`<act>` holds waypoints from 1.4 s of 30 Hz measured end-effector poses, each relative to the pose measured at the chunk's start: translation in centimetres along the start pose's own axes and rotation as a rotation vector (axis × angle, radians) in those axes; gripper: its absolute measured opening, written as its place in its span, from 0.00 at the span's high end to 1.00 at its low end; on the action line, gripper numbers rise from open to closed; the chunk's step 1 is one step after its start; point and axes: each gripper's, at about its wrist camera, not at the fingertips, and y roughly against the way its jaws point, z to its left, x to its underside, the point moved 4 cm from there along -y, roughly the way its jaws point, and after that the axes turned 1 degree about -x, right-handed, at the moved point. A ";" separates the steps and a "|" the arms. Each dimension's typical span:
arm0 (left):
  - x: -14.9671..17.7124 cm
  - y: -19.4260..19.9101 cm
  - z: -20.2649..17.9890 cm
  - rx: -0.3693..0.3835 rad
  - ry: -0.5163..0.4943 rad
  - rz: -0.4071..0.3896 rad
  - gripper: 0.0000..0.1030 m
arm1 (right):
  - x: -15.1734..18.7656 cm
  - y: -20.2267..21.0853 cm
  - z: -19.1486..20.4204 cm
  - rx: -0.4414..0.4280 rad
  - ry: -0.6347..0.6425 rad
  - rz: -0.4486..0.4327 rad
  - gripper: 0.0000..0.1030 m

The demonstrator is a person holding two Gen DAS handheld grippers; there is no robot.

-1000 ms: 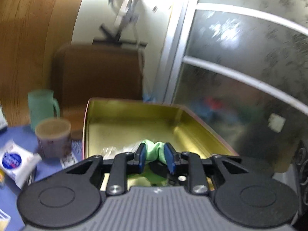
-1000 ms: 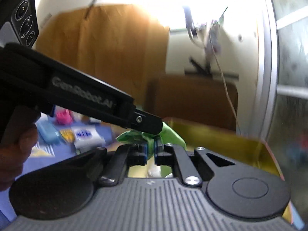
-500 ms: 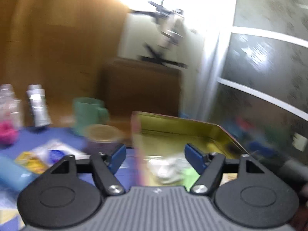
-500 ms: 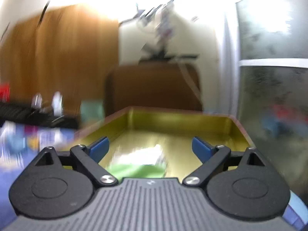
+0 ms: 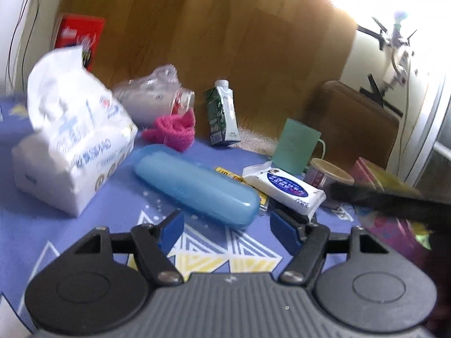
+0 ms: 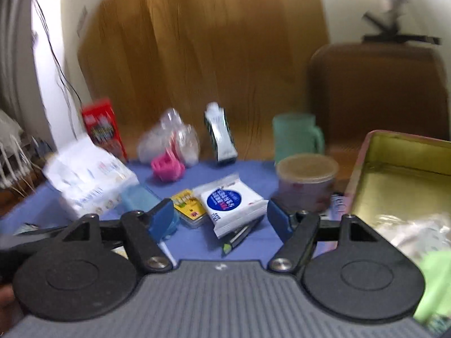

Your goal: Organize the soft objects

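Observation:
My left gripper is open and empty above the blue tablecloth, facing a blue plastic case. A pink soft cloth lies at the back, beside a white tissue pack. A white wipes packet lies right of the case. My right gripper is open and empty, just above the wipes packet. The gold tin at the right holds a green cloth and a clear plastic bag. The pink cloth shows far back.
A milk carton, a green mug, a lidded cup, a crumpled clear bag and a red box stand along the back. A yellow card pack and a pen lie near the wipes. The right gripper's arm crosses at the right.
Both grippers let go of the green cloth, opened, and swung left from the tin to face the cluttered table. The green cloth now lies in the tin.

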 end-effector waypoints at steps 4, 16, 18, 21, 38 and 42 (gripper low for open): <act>-0.2 0.2 0.6 0.044 0.054 0.003 0.33 | 0.2 -4.4 1.1 0.083 0.148 0.081 0.19; 0.0 0.2 0.8 0.079 0.078 0.009 0.32 | 0.2 -8.1 0.3 0.167 0.143 0.168 0.20; -0.1 0.3 0.8 0.077 0.082 0.008 0.32 | 0.4 -7.5 0.7 0.164 0.154 0.161 0.26; -0.1 0.3 1.0 0.077 0.093 0.006 0.32 | 1.7 -5.5 1.6 0.145 0.171 0.142 0.27; 3.4 0.7 -5.9 0.364 -0.157 0.217 0.29 | 12.0 11.5 1.5 0.027 0.274 0.106 0.07; 4.4 1.3 -6.2 0.367 -0.111 0.271 0.28 | 12.1 11.0 1.1 -0.003 0.227 0.114 0.09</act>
